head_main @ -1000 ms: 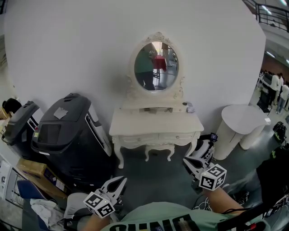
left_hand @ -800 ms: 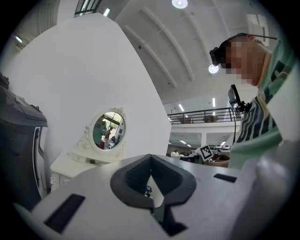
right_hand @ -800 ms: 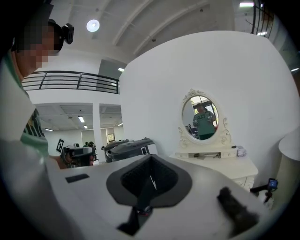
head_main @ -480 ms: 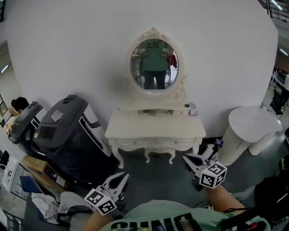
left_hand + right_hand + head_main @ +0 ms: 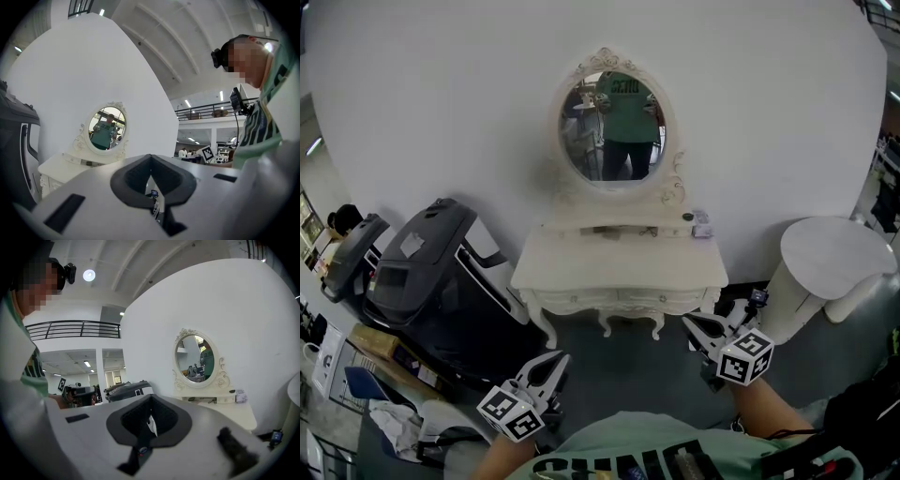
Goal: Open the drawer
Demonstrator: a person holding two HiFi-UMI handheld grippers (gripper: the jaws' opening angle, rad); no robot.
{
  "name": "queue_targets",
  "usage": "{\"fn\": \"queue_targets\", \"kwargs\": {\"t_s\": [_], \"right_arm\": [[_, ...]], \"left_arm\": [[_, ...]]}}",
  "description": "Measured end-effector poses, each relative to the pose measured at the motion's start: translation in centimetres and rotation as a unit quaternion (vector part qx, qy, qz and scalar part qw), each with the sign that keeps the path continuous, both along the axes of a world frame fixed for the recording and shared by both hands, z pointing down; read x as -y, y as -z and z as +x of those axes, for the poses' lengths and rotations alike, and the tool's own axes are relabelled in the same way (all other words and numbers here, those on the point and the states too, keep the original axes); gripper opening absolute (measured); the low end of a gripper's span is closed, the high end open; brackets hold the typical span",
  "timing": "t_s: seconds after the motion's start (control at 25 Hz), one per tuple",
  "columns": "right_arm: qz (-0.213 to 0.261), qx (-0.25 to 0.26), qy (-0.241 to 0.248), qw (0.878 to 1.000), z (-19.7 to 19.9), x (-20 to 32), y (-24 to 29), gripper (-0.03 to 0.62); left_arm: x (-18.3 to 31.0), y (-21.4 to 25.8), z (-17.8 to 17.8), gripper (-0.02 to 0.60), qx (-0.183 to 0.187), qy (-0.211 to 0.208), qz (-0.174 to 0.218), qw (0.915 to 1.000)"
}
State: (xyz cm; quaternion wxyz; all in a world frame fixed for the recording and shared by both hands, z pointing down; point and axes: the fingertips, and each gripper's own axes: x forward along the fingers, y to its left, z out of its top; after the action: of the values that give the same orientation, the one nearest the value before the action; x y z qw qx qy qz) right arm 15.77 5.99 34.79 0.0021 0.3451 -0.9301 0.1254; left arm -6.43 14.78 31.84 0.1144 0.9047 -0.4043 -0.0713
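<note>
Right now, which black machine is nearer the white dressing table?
The bigger machine, standing right beside the table's left end; the smaller machine sits beyond it, farther left.

White counter against the wall, dark floor under it.
Counter (image 5: 619, 267) stands on curved legs on the grey floor (image 5: 619, 370); the drawer (image 5: 581, 300) fronts under its top sit flush. A raised shelf (image 5: 614, 227) runs along the back edge, with an oval mirror (image 5: 614, 127) above it. At the shelf's right end are a small box (image 5: 702, 226) and, just beside it, a small dark round item (image 5: 688, 217). On the floor: black machine (image 5: 431, 281) left of the counter, white round pedestal (image 5: 825, 262) right.
</note>
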Motion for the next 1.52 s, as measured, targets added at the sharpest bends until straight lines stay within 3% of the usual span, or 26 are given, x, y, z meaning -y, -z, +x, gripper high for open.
{"fn": "queue_targets", "kwargs": {"t_s": [0.28,0.84,1.08,1.32,1.52], "right_arm": [[0.003,-0.012,-0.013,1.0,-2.6,3.5,-0.3,0.008],[0.027,-0.029,-0.065,0.997,-17.3,12.5,2.6,0.008],[0.013,-0.044,-0.068,0.997,-21.9,14.8,1.7,0.008],[0.008,-0.053,-0.055,0.997,-23.1,17.6,1.4,0.008],[0.008,-0.042,-0.035,0.998,-21.7,21.1,0.8,0.008]], "left_arm": [[3.7,-0.8,-3.1,0.009,-0.014,-0.009,0.0,0.9999],[15.3,0.1,-17.3,0.009,-0.014,-0.081,0.008,0.9966],[18.3,-0.4,-22.7,0.009,-0.024,-0.081,0.003,0.9964],[20.5,-1.7,-24.6,0.009,-0.031,-0.06,-0.013,0.9976],[23.2,-2.2,-22.7,0.009,-0.025,-0.044,-0.017,0.9986]]}}
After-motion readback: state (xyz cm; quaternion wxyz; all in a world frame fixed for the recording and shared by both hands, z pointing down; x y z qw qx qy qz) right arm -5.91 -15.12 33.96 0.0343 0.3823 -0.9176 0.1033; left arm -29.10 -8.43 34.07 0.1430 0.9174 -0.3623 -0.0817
